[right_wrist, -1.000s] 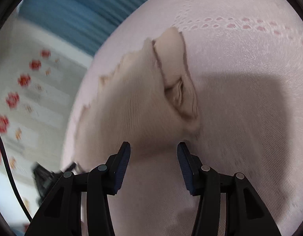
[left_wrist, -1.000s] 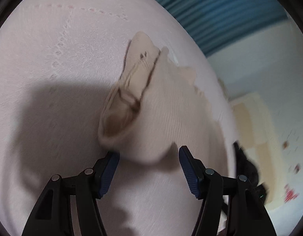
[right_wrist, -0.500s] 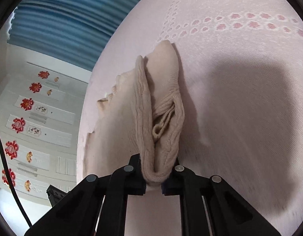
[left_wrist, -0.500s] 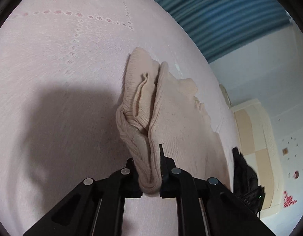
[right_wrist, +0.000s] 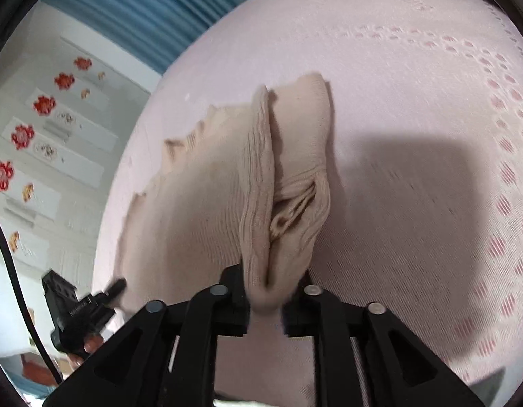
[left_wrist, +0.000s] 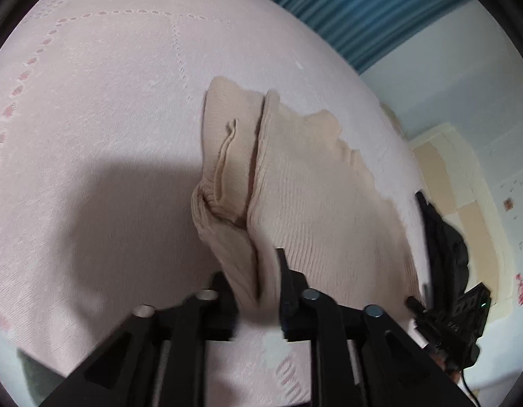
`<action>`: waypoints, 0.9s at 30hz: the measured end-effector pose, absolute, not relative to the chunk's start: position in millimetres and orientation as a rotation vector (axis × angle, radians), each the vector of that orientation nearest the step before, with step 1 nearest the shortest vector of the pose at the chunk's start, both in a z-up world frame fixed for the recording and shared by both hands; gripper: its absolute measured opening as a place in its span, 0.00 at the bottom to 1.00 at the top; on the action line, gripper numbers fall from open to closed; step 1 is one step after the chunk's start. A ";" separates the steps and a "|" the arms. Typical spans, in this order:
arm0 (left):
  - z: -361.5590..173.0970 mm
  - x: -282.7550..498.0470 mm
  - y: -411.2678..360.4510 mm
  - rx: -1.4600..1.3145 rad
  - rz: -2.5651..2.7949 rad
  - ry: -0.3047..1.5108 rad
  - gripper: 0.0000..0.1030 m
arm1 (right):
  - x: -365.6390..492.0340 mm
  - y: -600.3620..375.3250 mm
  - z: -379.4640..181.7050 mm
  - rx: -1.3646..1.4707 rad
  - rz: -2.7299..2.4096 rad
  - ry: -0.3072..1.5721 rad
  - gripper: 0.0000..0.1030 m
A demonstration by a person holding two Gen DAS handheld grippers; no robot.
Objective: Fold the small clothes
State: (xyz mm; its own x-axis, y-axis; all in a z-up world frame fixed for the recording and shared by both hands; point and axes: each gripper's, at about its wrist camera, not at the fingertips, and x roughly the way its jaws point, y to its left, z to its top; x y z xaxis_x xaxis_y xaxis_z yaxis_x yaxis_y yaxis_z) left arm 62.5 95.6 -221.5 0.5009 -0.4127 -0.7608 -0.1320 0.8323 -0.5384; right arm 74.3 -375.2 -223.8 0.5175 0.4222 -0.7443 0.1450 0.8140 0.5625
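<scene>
A beige knitted garment (left_wrist: 312, 203) lies on a pink bed cover (left_wrist: 92, 101), with a fold standing up along its length. My left gripper (left_wrist: 253, 273) pinches the near end of that fold. Its jaws are opening, and the cloth still fills the narrow gap. In the right wrist view the same garment (right_wrist: 200, 203) runs away from my right gripper (right_wrist: 265, 288), which grips the other near corner of the fold. Its jaws are opening too, with knit bunched between the pads. Both gripped corners hang slightly off the cover (right_wrist: 414, 101).
A blue pleated curtain (left_wrist: 363, 10) hangs beyond the bed's far edge. A white wall with red flower stickers (right_wrist: 41, 105) lies to the left in the right wrist view. A black cable (right_wrist: 10, 254) runs down there. Each view shows the other hand's black tool at the bed's edge.
Both grippers went from open around the garment's near edge to closed on it. They then carried the pinched fold along, and the jaws now stand slightly wider than half a second ago.
</scene>
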 end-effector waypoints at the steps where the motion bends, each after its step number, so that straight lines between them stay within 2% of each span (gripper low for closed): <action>1: -221.3 67.8 94.9 -0.566 -0.171 1.059 0.27 | 69.7 -377.3 -223.1 0.600 0.170 1.035 0.25; 4: -208.0 70.7 103.5 -0.512 -0.137 1.032 0.29 | 64.0 -388.0 -208.8 0.515 0.121 0.994 0.29; 7: -189.1 84.2 108.5 -0.460 -0.133 0.964 0.42 | 70.5 -394.9 -188.3 0.473 0.089 0.931 0.29; 13: -170.4 159.3 80.9 -0.351 -0.179 0.954 0.43 | 135.7 -381.5 -168.2 0.441 0.065 0.887 0.31; 18: -186.6 205.9 70.4 -0.278 -0.106 0.998 0.42 | 190.3 -356.3 -179.3 0.406 0.055 0.909 0.31; 21: -204.2 221.0 68.8 -0.297 -0.090 1.034 0.30 | 212.3 -351.9 -198.3 0.370 -0.002 0.964 0.31; 22: -206.3 224.7 67.3 -0.297 -0.082 1.040 0.18 | 218.7 -350.3 -203.5 0.375 -0.001 0.979 0.31; 23: -209.2 227.8 68.9 -0.301 -0.076 1.038 0.10 | 225.5 -349.1 -211.1 0.379 0.004 1.002 0.30; 24: -209.7 228.9 65.0 -0.308 -0.081 1.029 0.07 | 229.6 -347.3 -213.8 0.370 0.003 1.011 0.23; 25: -207.3 228.9 68.4 -0.328 -0.096 0.999 0.06 | 231.4 -344.5 -214.8 0.351 0.000 1.011 0.06; 27: -195.6 226.9 76.7 -0.389 -0.122 0.913 0.06 | 230.1 -341.4 -209.5 0.318 0.029 0.973 0.06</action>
State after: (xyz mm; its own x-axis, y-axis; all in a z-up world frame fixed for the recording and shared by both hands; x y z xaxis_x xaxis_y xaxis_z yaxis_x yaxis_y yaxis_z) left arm 226.9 76.7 -195.6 0.6102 -0.2659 -0.7463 -0.0602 0.9237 -0.3784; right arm 230.1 -341.4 -209.5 0.5663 0.1659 -0.8073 0.1172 0.9534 0.2781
